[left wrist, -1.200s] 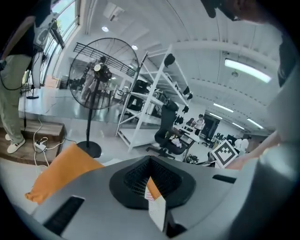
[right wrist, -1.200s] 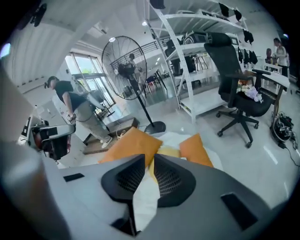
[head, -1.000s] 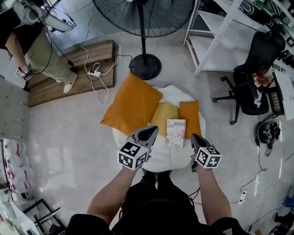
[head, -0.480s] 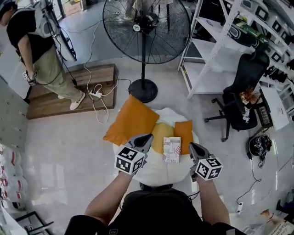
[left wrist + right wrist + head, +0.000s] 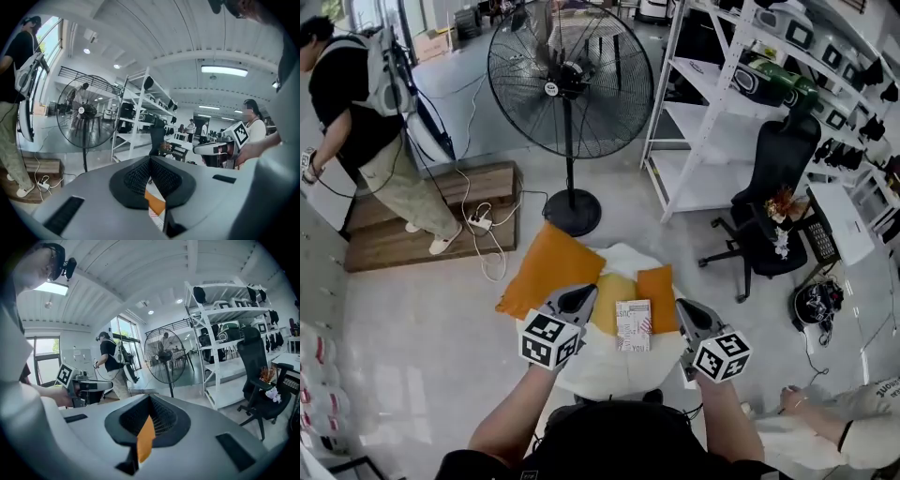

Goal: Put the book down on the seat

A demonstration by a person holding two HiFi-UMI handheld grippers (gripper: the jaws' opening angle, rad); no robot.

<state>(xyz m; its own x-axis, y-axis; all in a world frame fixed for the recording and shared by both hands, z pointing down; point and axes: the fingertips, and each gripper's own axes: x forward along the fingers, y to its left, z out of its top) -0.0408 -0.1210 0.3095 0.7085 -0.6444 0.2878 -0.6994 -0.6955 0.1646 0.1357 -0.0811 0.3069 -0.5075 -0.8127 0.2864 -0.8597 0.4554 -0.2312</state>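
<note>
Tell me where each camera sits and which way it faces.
Head view: on the person's head, steeply down at the book on the seat; forearms, left gripper and right gripper show.
Left gripper view: on that gripper, roughly level across the room; its shut fingers below.
Right gripper view: likewise, its shut fingers below.
Shared: both gripper views see the fan.

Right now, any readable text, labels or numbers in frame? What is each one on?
"JUST": on the book cover, printed sideways.
"YOU": near the book's lower edge, only just legible; the rest of the cover print is too small.
Fan hub badge: too small to read.
Cubes on left tool and right tool: square patterns, no letters.
</note>
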